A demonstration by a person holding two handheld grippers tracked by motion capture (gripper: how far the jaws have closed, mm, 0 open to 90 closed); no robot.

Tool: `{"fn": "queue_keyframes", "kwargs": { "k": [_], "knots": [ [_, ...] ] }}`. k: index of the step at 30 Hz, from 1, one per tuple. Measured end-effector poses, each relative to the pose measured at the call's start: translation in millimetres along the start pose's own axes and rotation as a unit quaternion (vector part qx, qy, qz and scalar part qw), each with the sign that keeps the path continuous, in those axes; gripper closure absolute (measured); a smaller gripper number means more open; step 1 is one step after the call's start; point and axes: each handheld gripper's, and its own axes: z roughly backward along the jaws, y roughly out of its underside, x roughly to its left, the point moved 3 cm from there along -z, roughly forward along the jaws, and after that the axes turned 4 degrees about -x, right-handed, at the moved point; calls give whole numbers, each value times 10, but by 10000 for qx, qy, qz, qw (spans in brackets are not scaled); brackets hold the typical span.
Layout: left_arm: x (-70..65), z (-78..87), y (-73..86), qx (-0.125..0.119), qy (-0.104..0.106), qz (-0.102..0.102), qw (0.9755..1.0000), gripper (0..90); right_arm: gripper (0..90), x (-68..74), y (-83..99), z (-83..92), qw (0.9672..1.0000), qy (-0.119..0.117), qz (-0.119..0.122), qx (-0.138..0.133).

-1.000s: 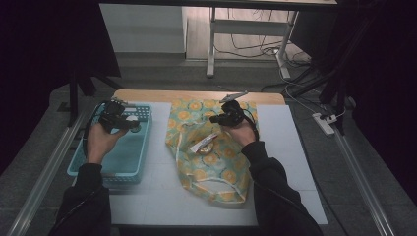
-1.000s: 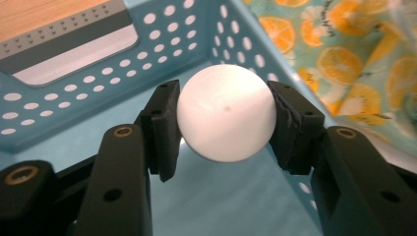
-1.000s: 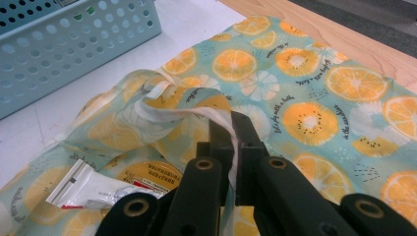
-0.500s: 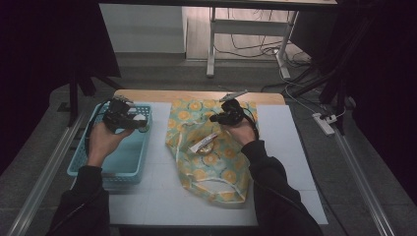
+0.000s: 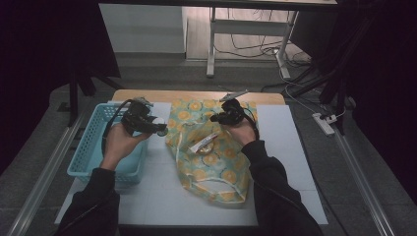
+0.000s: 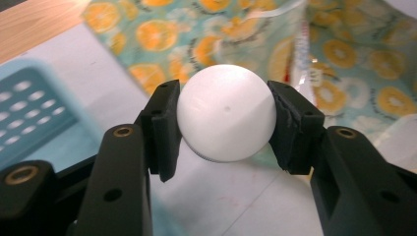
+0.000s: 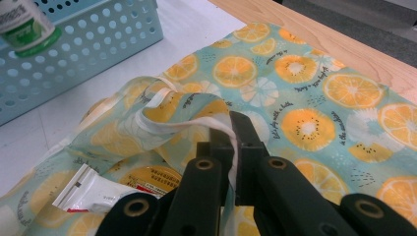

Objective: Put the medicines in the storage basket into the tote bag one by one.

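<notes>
My left gripper (image 5: 156, 127) (image 6: 223, 120) is shut on a small white bottle (image 6: 226, 118) (image 5: 161, 131), whose round end faces the camera. It hangs above the gap between the blue basket (image 5: 91, 142) and the orange-print fabric bag (image 5: 216, 162). In the right gripper view the bottle (image 7: 22, 22) shows a green label. My right gripper (image 5: 222, 117) (image 7: 231, 135) is shut on the bag's white-edged rim (image 7: 196, 123) and holds the mouth lifted. Inside the bag lie a white sachet (image 7: 91, 191) (image 5: 202, 143) and a round yellow-lidded tin (image 7: 150, 178).
The basket (image 7: 98, 44) (image 6: 29, 113) stands on the white mat (image 5: 162, 196) at the left. The bag (image 6: 196, 29) lies across the mat's middle, its far end on the wooden table strip (image 5: 196, 95). A power strip (image 5: 324, 123) lies on the floor at right.
My left hand has carried the white bottle up and to the right, from over the basket to its right edge near the bag. The right hand has stayed put on the bag's rim.
</notes>
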Motion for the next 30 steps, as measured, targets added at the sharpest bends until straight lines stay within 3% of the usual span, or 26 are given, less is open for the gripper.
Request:
{"fn": "queue_keyframes", "kwargs": {
  "k": [11, 30],
  "knots": [
    [-377, -310, -164, 107, 434, -371, 9983, 506, 900, -10, 1, 16, 10000, 8, 6, -23],
    [-872, -813, -416, 221, 944, -809, 9920, 506, 900, -24, 16, 18, 10000, 27, 26, -54]
  ]
}}
